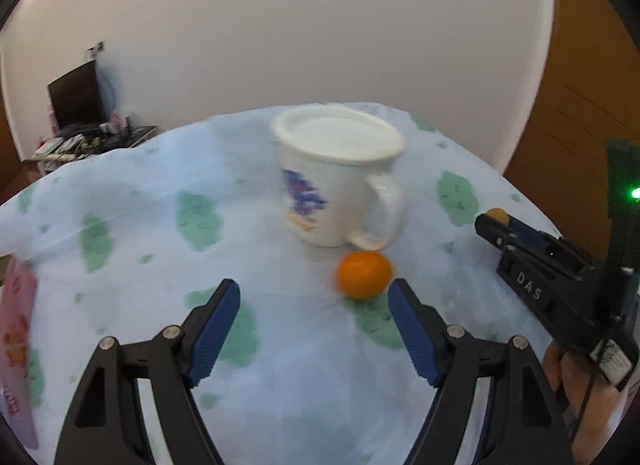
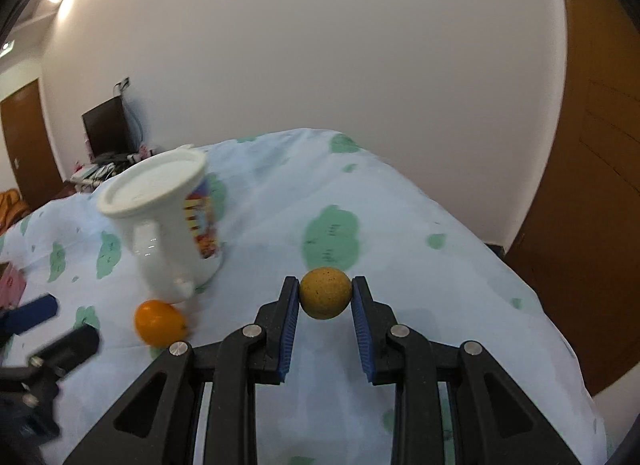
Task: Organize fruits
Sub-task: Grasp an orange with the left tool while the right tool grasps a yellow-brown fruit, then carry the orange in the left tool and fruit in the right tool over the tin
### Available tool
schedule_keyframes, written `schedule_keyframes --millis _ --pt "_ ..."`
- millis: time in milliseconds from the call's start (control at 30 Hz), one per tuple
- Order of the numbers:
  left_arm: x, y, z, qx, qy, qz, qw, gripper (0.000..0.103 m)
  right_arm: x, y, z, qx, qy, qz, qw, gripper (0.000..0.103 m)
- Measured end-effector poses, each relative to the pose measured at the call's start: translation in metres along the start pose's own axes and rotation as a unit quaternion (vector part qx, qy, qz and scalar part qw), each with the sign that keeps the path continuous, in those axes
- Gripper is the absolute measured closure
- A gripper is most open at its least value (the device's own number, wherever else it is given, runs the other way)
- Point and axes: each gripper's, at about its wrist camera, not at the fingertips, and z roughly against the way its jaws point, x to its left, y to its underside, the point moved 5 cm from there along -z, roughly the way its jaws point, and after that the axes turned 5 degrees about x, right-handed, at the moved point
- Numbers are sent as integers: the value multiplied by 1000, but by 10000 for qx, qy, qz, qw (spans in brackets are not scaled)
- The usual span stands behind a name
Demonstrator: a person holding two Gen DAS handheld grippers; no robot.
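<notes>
A small orange fruit [image 1: 364,274] [image 2: 160,322] lies on the cloth just in front of a white lidded mug [image 1: 338,181] [image 2: 172,225]. My left gripper [image 1: 314,297] stands open, nothing between its blue pads; the orange fruit sits just beyond its right fingertip. My right gripper [image 2: 325,292] is shut on a speckled yellow-brown round fruit [image 2: 325,293], held above the cloth. In the left wrist view the right gripper [image 1: 494,219] appears at the right edge with that fruit [image 1: 497,214] peeking out at its tip.
A white cloth with green patches [image 1: 160,249] [image 2: 400,225] covers the table, which drops off at the right. A pink packet [image 1: 16,345] lies at the left edge. A person's hand [image 1: 580,385] grips the right tool. A monitor on a cluttered desk [image 1: 78,101] stands far behind.
</notes>
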Motion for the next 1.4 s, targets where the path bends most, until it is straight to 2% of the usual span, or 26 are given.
schedule_keyframes --millis 233,300,367,433,500,533,633,733,833,967,1400 --pt "-23 -4 -27 218 83 -115 9997 27 -9 0 2 -115 -16 -231 9997 75" --pt "-24 -4 -31 284 134 -136 9994 32 -5 1 3 -135 -48 -231 9996 75" --pt "-25 -4 -38 373 140 -128 9991 42 -3 1 5 -153 -80 -192 9997 75" --pt "-23 -2 -45 485 176 -74 9986 45 1 3 3 -112 -115 -142 9998 75" --pt "-22 -1 -50 566 243 -44 9981 57 3 5 3 -94 -124 -113 9998 75" --pt "-21 -1 -51 590 219 -21 9980 60 3 5 3 -111 -128 -104 9998 75" --pt "-19 0 -48 576 260 -9 9980 61 5 5 3 -132 -195 -100 9997 75" --pt "-15 4 -41 523 188 -41 9984 61 13 6 4 -107 -461 -44 9989 75" --pt "-10 9 -33 438 37 -99 9990 61 24 7 5 -146 -586 89 9981 75" --pt "3 16 -22 353 -151 -103 9992 61 41 11 7 -97 -999 225 9947 75" --pt "53 43 11 117 -480 -58 9988 61 70 14 16 -265 -1269 449 9905 75"
